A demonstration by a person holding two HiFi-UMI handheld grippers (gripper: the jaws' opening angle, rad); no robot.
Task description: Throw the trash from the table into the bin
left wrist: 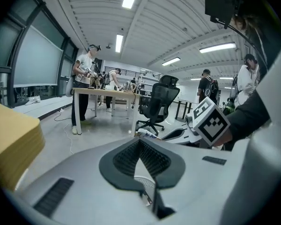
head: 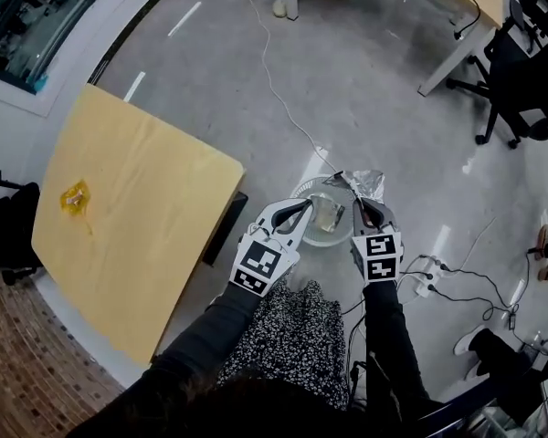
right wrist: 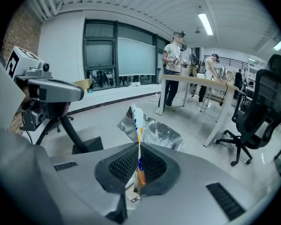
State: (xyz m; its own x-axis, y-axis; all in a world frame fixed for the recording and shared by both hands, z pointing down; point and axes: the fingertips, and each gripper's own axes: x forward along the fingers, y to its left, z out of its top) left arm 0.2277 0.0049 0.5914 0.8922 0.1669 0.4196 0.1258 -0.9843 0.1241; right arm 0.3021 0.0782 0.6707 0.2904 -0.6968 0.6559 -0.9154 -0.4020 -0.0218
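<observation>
My right gripper [head: 358,200] is shut on a crumpled silver snack wrapper [head: 366,183], held over the far rim of the white round bin [head: 334,241] on the floor. In the right gripper view the wrapper [right wrist: 154,131] stands up from the closed pads [right wrist: 152,165]. My left gripper [head: 307,208] hangs over the bin's near left side. Its tips [left wrist: 140,142] meet and nothing shows between them. A clear plastic piece [head: 324,212] lies inside the bin. A yellow scrap [head: 74,196] rests on the wooden table [head: 146,208] at the left.
Cables and a power strip [head: 422,279] lie on the floor right of the bin. Black office chairs [head: 521,80] and a desk leg [head: 447,62] stand at the far right. People work at a desk [left wrist: 103,92] across the room.
</observation>
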